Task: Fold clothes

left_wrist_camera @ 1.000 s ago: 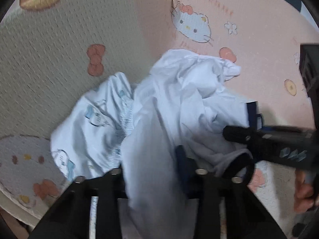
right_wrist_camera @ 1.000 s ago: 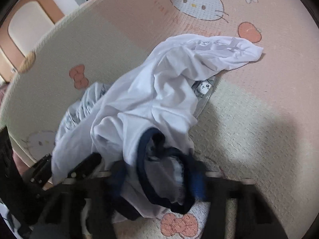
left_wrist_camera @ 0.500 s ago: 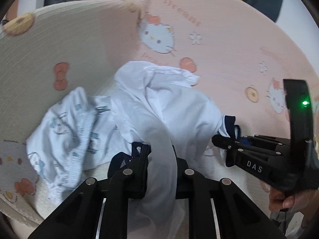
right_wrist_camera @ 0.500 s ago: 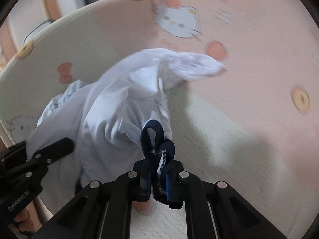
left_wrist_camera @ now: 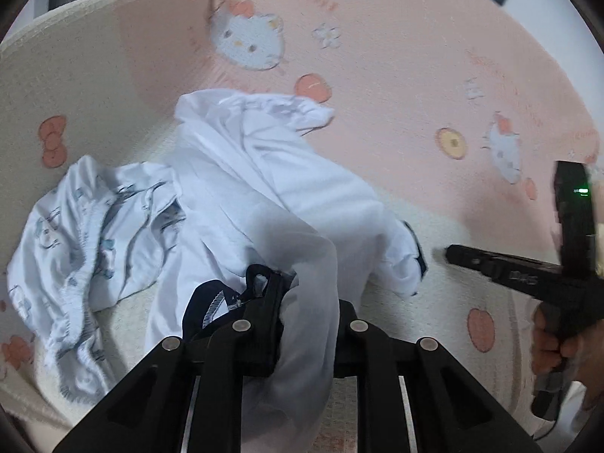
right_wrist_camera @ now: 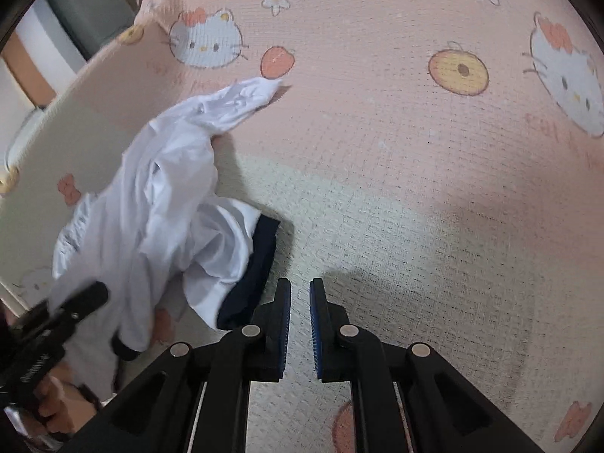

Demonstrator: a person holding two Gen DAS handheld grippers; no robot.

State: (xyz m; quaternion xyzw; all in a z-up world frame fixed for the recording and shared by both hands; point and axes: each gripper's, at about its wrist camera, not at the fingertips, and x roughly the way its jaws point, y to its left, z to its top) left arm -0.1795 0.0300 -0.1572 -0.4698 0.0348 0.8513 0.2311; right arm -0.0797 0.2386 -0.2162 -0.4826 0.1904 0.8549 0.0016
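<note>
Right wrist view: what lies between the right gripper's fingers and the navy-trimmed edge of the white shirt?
Only bare mat. The right gripper stands open and empty, apart from the white shirt, with nothing between.

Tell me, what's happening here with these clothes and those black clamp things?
A person is working with two hand-held grippers to fold clothes on a cartoon-print mat. The left gripper is clamped on a white shirt with navy trim, lifting part of it. The right gripper is slightly open and holds nothing, beside the shirt. A pale blue printed garment lies crumpled, not yet folded.
</note>
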